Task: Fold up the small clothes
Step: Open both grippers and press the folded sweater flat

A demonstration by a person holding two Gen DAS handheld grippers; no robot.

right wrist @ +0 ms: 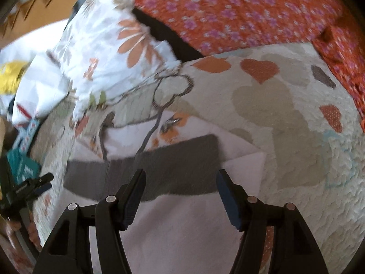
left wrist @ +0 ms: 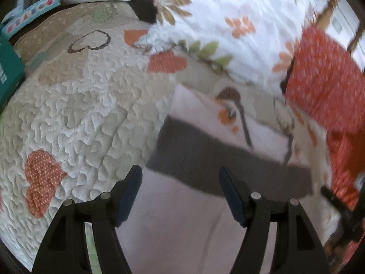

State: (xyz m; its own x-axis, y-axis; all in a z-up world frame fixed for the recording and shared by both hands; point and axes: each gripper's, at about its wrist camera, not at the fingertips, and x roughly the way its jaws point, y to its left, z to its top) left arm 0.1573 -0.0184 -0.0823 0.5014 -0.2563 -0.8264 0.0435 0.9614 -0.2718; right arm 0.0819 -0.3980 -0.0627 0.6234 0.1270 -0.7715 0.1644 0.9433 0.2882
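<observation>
A small pale pink garment (left wrist: 173, 223) with a grey ribbed band (left wrist: 205, 159) lies on the quilted bedspread (left wrist: 75, 114). In the right wrist view the same garment (right wrist: 182, 223) and its grey band (right wrist: 164, 166) lie just ahead. My left gripper (left wrist: 180, 178) is open and empty, hovering over the garment below the band. My right gripper (right wrist: 181, 180) is open and empty, over the band's lower edge. The other gripper's tip (right wrist: 34, 185) shows at the left of the right wrist view.
A white floral pillow (left wrist: 223, 22) lies behind the garment. An orange-red flowered cloth (left wrist: 324, 86) lies at the right, also seen in the right wrist view (right wrist: 239, 11). A teal box (left wrist: 9, 68) and a printed carton (left wrist: 29, 11) sit at the far left.
</observation>
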